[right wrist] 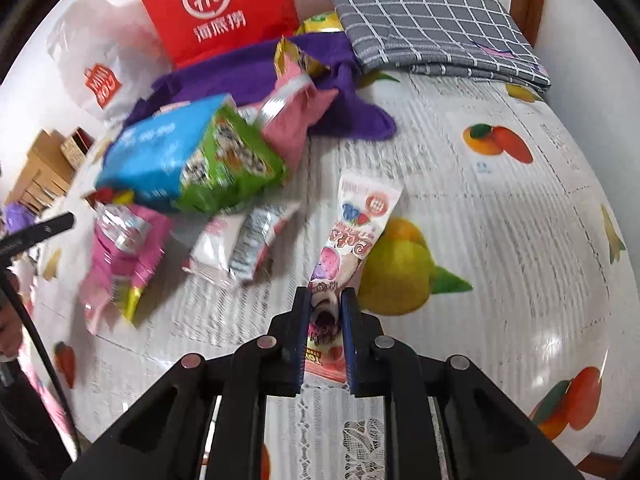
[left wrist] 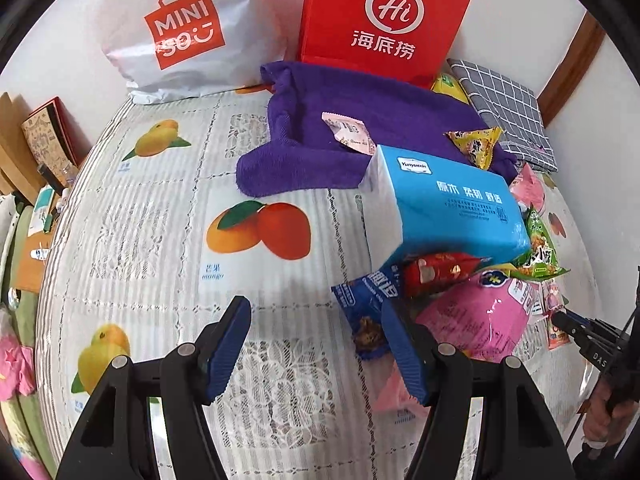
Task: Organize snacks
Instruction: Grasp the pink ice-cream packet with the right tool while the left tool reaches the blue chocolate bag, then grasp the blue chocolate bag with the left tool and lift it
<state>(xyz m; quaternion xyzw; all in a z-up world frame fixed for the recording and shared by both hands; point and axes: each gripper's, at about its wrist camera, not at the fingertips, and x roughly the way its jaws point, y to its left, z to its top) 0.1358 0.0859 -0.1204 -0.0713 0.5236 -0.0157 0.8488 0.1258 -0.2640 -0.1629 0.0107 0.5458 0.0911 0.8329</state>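
On the fruit-print tablecloth (right wrist: 500,240), your right gripper (right wrist: 326,320) is clamped tight on a long pink-and-white snack packet (right wrist: 360,224), which sticks out ahead of the jaws, just right of the snack pile (right wrist: 192,184). Your left gripper (left wrist: 316,344) stands about half open with nothing between its pads, its right finger (left wrist: 404,356) over a dark blue snack packet (left wrist: 360,308) beside the blue tissue pack (left wrist: 448,208).
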